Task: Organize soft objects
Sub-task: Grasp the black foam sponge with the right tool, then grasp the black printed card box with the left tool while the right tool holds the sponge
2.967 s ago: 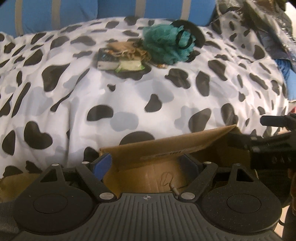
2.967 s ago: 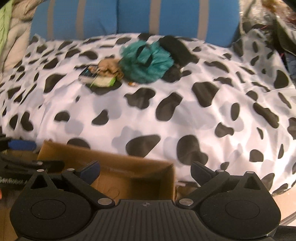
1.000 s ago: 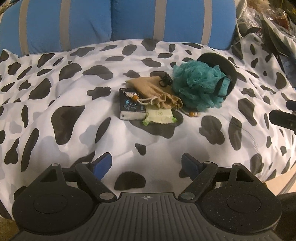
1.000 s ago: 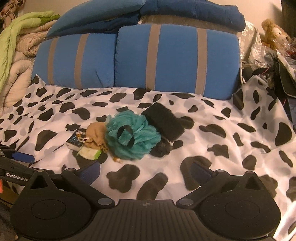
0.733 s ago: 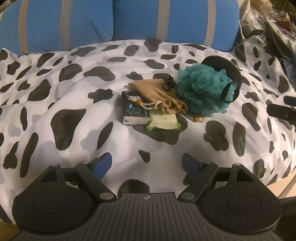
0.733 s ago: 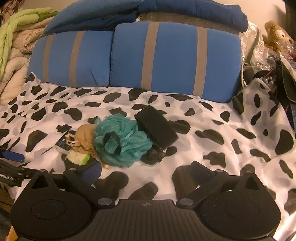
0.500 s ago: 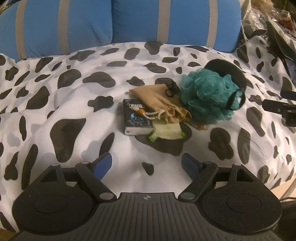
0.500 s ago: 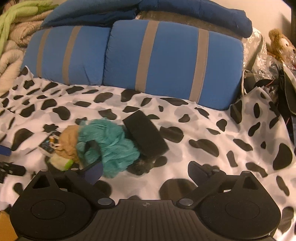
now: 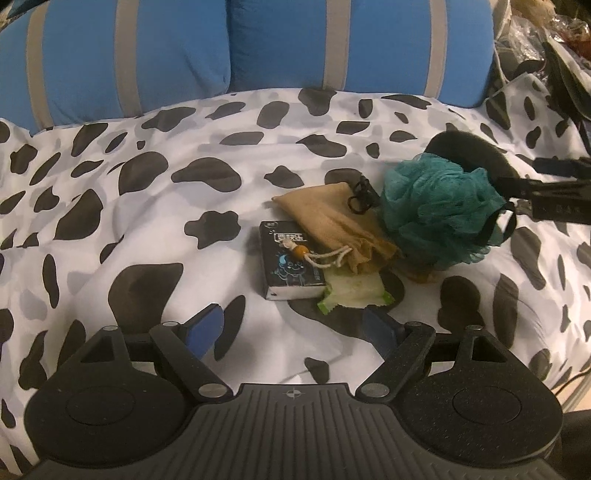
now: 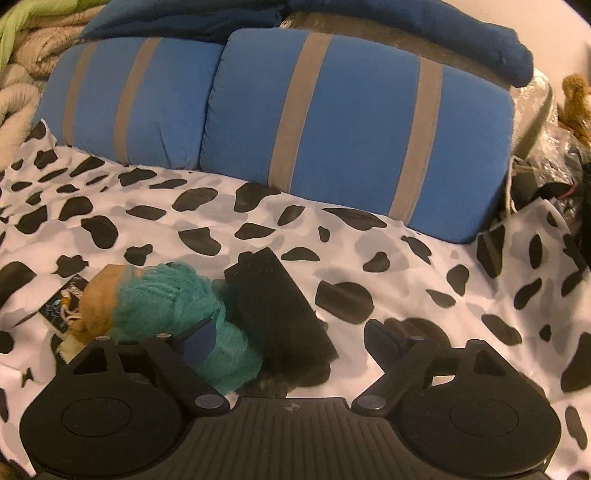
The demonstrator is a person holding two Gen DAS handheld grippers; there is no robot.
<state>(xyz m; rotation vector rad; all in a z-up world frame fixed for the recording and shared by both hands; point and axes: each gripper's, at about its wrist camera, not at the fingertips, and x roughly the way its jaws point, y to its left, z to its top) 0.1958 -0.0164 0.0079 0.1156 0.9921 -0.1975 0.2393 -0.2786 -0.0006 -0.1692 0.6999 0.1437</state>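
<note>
On the cow-print bedspread (image 9: 147, 236) lies a small pile. It holds a teal bath pouf (image 9: 439, 210), a tan drawstring pouch (image 9: 332, 221), a small black box (image 9: 290, 266), a green-edged wipe packet (image 9: 354, 291) and a black sponge (image 9: 469, 151). My left gripper (image 9: 291, 328) hovers open just short of the box and packet, with nothing between its fingers. My right gripper (image 10: 291, 339) is low over the pile and its jaws are closing. The black sponge (image 10: 277, 310) lies between its fingers, and the left fingertip (image 10: 199, 341) overlaps the pouf (image 10: 177, 314). No pad presses on anything.
Two blue pillows with grey stripes (image 10: 332, 122) stand behind the pile, with a dark blue blanket (image 10: 369, 26) on top. Beige and green blankets (image 10: 18, 59) are heaped at the far left. Bags, cables and a plush toy (image 10: 572, 99) crowd the right edge.
Both grippers have left the cardboard box and come in toward the pile. The right one has dropped close over the pouf and sponge, and its jaws have narrowed a little.
</note>
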